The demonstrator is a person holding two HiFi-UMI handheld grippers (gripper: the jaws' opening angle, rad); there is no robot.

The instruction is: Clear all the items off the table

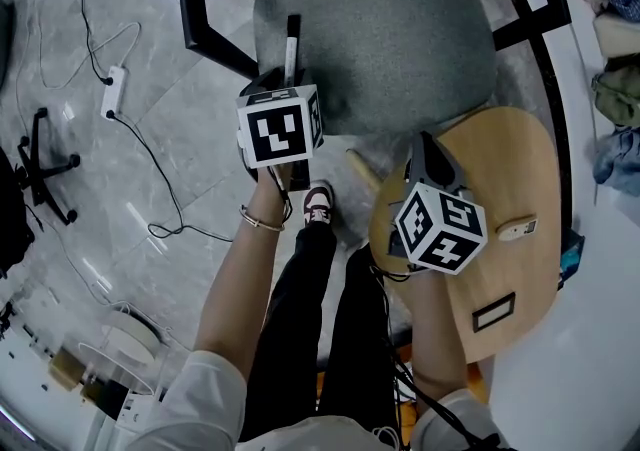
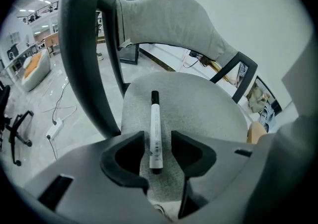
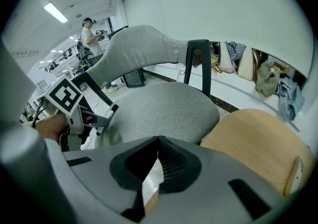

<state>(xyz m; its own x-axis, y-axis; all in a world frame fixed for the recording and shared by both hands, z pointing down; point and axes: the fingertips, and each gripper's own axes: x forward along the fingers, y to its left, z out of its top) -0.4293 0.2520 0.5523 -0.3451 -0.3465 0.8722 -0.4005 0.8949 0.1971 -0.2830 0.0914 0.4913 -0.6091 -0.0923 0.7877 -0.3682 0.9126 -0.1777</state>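
Note:
A white marker with a black cap (image 1: 291, 49) (image 2: 155, 131) lies lengthwise on the grey chair seat (image 1: 400, 39) (image 2: 203, 104). My left gripper (image 1: 288, 81) (image 2: 158, 144) is open over the seat's near edge, its jaws standing either side of the marker's rear end without pressing it. In the right gripper view that gripper (image 3: 102, 118) and the marker (image 3: 110, 112) show at the left. My right gripper (image 1: 428, 154) (image 3: 158, 141) hangs over the left edge of the round wooden table (image 1: 520, 169) (image 3: 253, 138), its tips together and nothing visibly held.
A small white item (image 1: 518, 230) and a black-framed rectangle (image 1: 493, 312) lie on the wooden table. A power strip (image 1: 113, 89) with cables lies on the floor at the left. My legs and a shoe (image 1: 318, 204) are below the chair. Bags (image 1: 615, 89) hang at the right.

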